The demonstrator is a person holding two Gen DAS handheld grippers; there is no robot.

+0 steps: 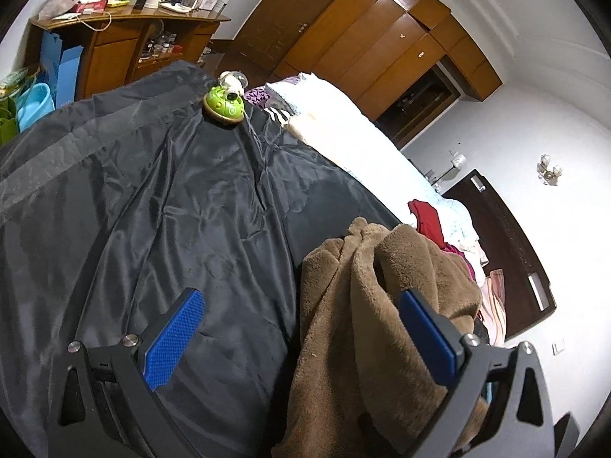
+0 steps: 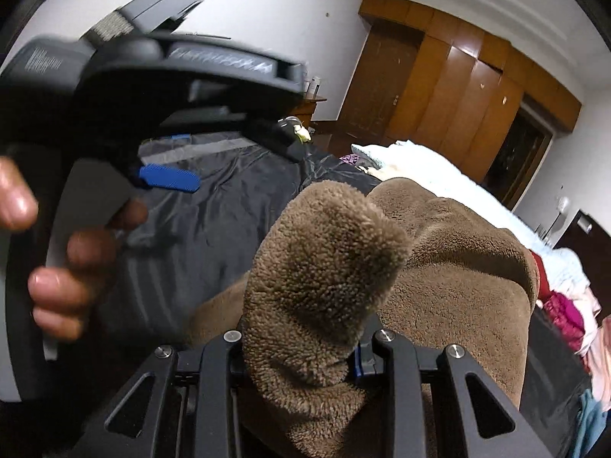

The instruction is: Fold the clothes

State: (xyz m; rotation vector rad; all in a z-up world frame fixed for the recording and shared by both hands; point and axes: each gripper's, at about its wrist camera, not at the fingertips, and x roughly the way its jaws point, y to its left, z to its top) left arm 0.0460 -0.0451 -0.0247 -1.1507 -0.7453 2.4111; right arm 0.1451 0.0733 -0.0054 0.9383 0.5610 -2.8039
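A brown fleece garment lies bunched on a dark shiny sheet that covers the bed. My left gripper is open above the sheet; its right blue pad rests against the fleece and its left pad hangs over bare sheet. My right gripper is shut on a thick fold of the brown fleece, which bulges up between the fingers and hides the pads. The left gripper and the hand holding it show blurred at the left of the right wrist view.
A green toy sits at the sheet's far edge. White bedding and a pile of red and pink clothes lie along the right side. A cluttered wooden desk and a wardrobe stand behind.
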